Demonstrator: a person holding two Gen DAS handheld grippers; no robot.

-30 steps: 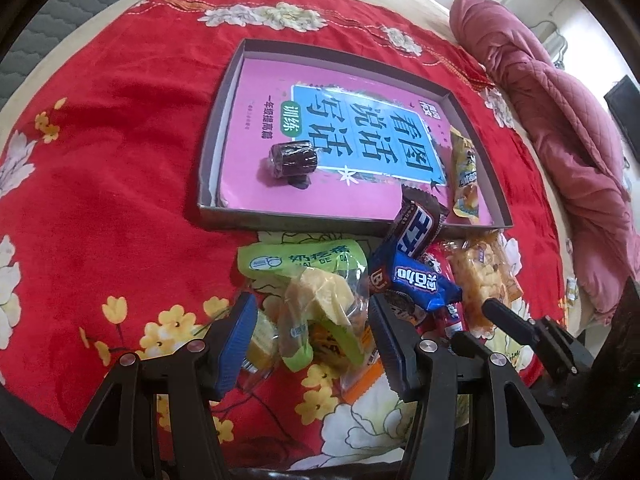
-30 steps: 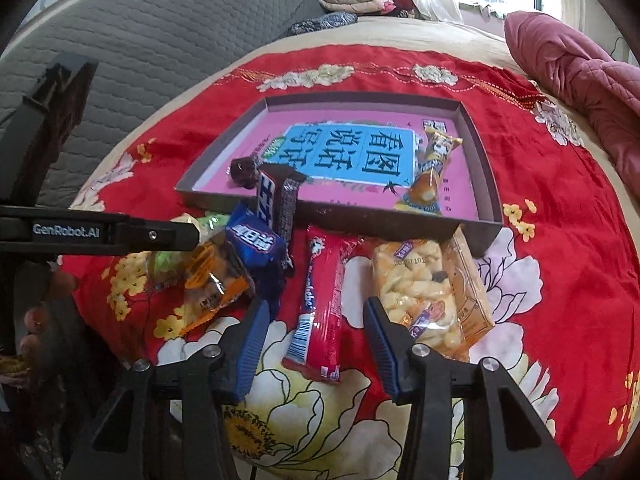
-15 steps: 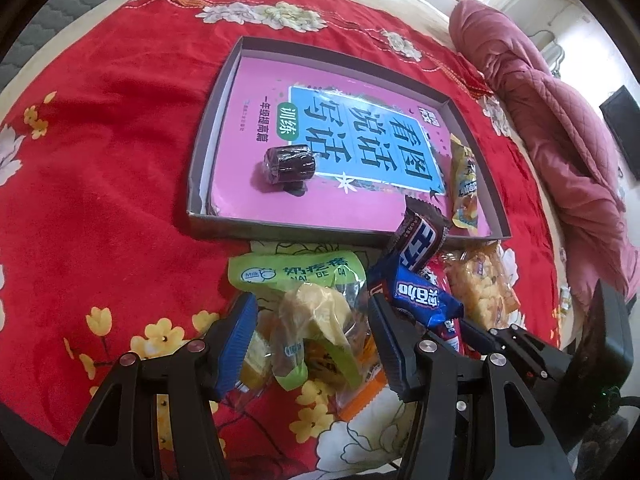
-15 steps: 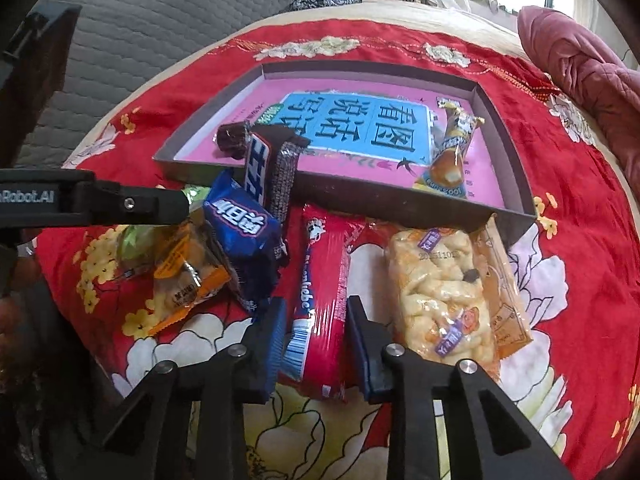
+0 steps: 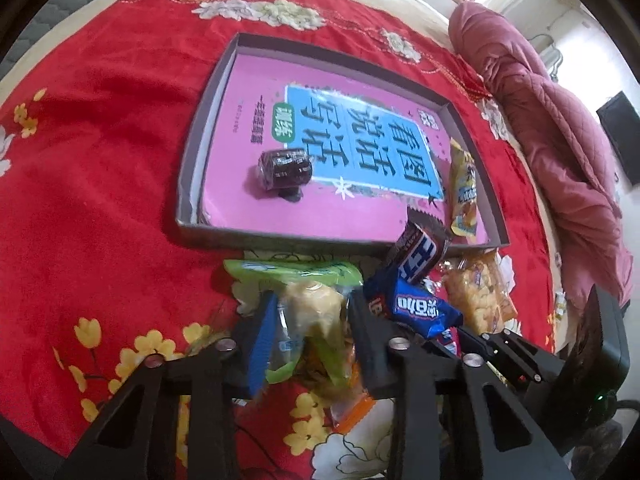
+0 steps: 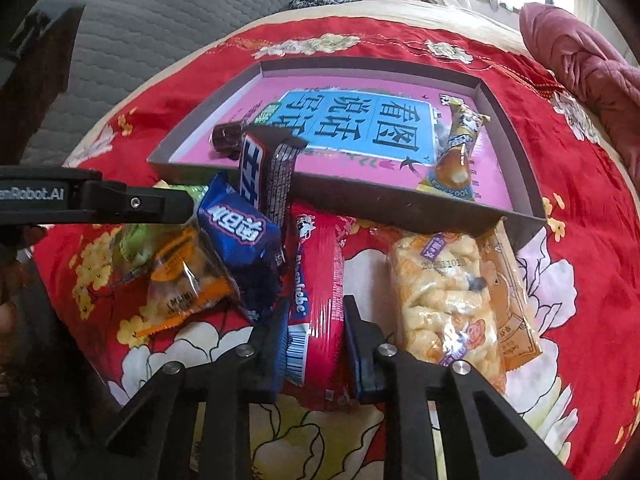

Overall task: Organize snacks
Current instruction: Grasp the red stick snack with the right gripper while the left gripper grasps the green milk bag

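Note:
A shallow grey tray (image 5: 280,236) (image 6: 400,208) with a pink and blue book cover inside holds a dark wrapped sweet (image 5: 285,167) and a yellow snack packet (image 5: 463,196) (image 6: 454,156). A pile of snacks lies on the red blanket in front of it. My left gripper (image 5: 310,320) is shut on a clear packet of yellow snack (image 5: 316,308). My right gripper (image 6: 316,334) is shut on a long red snack packet (image 6: 318,280). A blue packet (image 5: 416,306) (image 6: 240,240) and a dark bar (image 5: 420,254) (image 6: 268,176) lie between them.
A green packet (image 5: 292,270) and a puffed-snack bag (image 5: 476,296) (image 6: 444,292) lie by the tray's near wall. An orange packet (image 6: 184,288) lies left of the blue one. A pink quilt (image 5: 560,148) is at the right, a grey headboard (image 6: 140,40) at the left.
Both grippers moved forward onto the pile and closed: the left on the yellow snack packet, the right on the red packet.

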